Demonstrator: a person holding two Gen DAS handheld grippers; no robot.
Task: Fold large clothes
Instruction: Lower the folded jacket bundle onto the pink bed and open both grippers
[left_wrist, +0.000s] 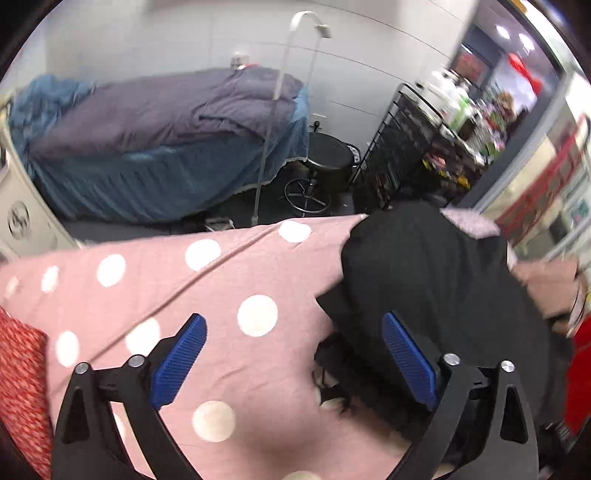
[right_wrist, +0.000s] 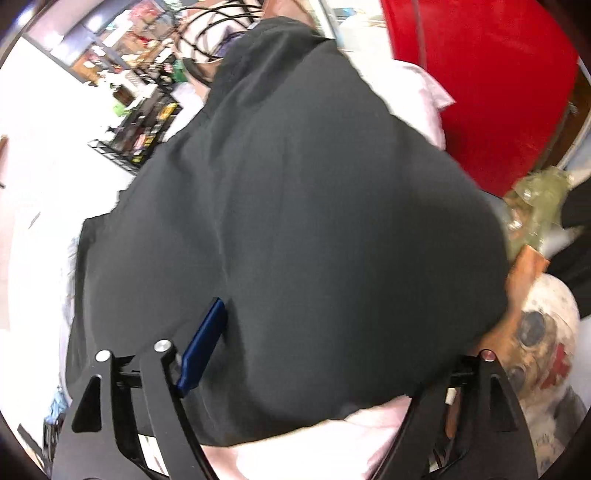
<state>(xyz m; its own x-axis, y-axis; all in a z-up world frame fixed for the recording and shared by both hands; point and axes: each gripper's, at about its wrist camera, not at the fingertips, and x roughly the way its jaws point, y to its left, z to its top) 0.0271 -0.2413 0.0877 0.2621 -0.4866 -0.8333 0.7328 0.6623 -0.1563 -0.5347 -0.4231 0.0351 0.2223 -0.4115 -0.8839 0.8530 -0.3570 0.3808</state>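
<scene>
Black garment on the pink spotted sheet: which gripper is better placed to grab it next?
Probably right. The right gripper stands open directly over the black fabric garment, while the open left gripper faces mostly the pink white-dotted sheet at the garment's edge.

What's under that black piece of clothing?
The black garment lies on a pink spotted sheet, which shows beside it. Pale pink fabric peeks from its edge. Anything else underneath is covered.

White panelled wall (left_wrist: 184, 37), blue-skirted bed (left_wrist: 147, 184), black stool (left_wrist: 328, 155), cluttered wire rack (left_wrist: 424, 147).
</scene>
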